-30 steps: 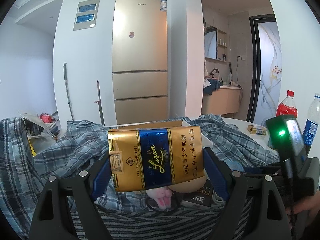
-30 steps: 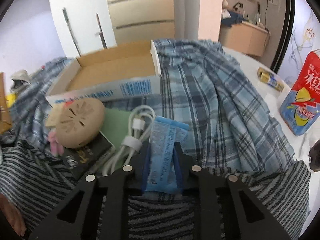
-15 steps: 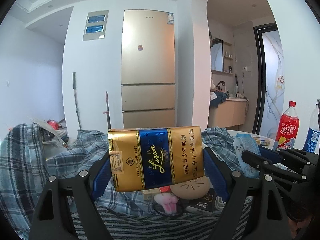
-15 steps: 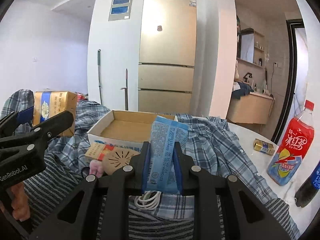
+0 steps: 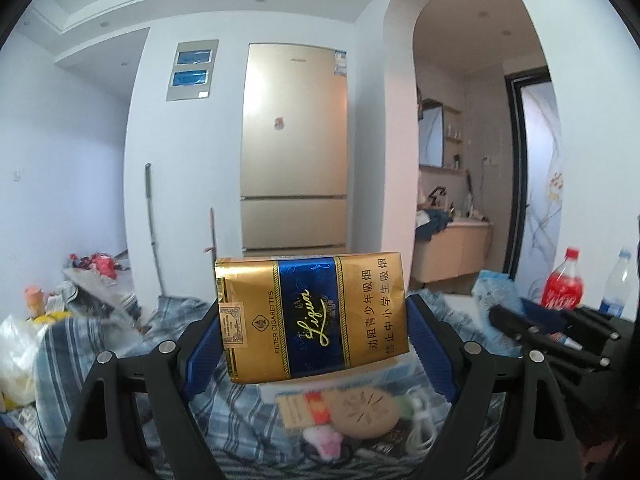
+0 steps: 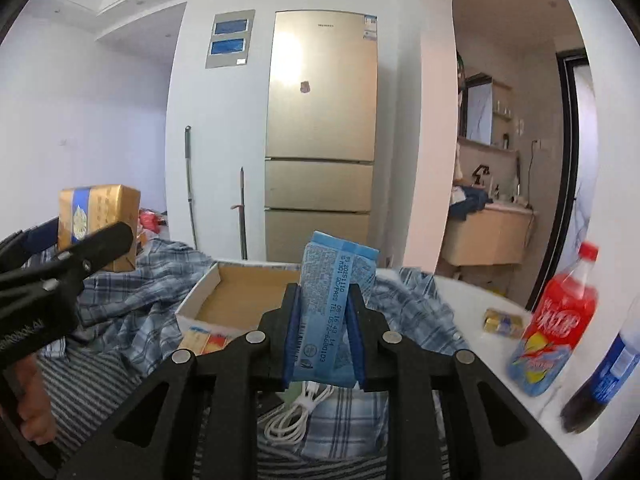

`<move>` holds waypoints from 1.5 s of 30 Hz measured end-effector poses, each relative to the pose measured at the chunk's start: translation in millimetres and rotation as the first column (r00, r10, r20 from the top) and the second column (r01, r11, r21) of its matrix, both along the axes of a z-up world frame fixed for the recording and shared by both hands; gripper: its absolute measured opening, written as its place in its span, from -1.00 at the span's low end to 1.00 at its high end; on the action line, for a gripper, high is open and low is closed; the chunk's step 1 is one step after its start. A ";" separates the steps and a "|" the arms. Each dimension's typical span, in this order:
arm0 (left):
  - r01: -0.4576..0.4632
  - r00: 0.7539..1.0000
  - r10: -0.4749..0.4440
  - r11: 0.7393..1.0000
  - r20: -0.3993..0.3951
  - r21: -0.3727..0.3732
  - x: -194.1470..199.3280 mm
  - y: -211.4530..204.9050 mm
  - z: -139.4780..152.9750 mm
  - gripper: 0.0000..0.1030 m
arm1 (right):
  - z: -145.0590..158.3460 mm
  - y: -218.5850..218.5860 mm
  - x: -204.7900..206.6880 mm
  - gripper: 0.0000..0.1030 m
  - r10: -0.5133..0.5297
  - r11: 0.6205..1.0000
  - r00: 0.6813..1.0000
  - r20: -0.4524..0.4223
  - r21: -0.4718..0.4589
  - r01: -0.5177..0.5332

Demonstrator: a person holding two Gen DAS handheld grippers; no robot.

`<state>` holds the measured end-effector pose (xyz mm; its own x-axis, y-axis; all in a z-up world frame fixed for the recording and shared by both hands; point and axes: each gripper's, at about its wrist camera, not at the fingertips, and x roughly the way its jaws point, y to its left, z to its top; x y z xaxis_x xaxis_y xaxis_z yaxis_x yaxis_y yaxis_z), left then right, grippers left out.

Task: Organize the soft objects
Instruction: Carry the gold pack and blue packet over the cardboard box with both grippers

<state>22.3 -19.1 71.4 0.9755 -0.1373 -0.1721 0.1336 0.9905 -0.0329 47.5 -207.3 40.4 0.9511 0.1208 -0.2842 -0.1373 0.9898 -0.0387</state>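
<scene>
Left wrist view: left hand-held gripper (image 5: 314, 330) clamps the gold pack (image 5: 312, 316); right hand-held gripper (image 6: 323, 330) pinches the blue pouch (image 6: 334, 312). Both hang above the box (image 6: 244, 300). I'd lower each gently inside, don't squeeze harder.

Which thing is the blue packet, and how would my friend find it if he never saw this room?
Start at the tall gold fridge, then look down to the open cardboard box on the checked cloth. In front of it, the right gripper pinches the blue packet upright. It is the only pale blue wrapper with dark printed numbers; the other gripped pack is gold.
</scene>
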 end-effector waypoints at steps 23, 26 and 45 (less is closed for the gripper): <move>-0.059 0.991 0.060 0.998 0.123 -0.011 48.4 -4.9 118.6 0.68 | 143.2 -20.5 73.8 -0.58 0.019 0.997 0.995 0.103 0.071 -0.026; -0.067 0.988 0.071 0.997 0.137 -0.032 52.9 0.3 130.4 0.68 | 160.8 -17.9 78.9 -0.58 0.002 0.999 0.991 0.137 0.053 -0.009; -0.086 0.988 0.089 0.996 -0.123 0.028 128.0 15.3 81.7 0.68 | 86.1 -18.2 135.8 -0.58 0.039 0.994 0.999 -0.008 0.104 -0.038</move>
<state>150.3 -3.8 153.1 0.9544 -0.0469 -0.2949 0.0424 0.9989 -0.0215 183.2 -225.5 126.5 0.9423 0.1867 -0.2778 -0.1753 0.9823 0.0655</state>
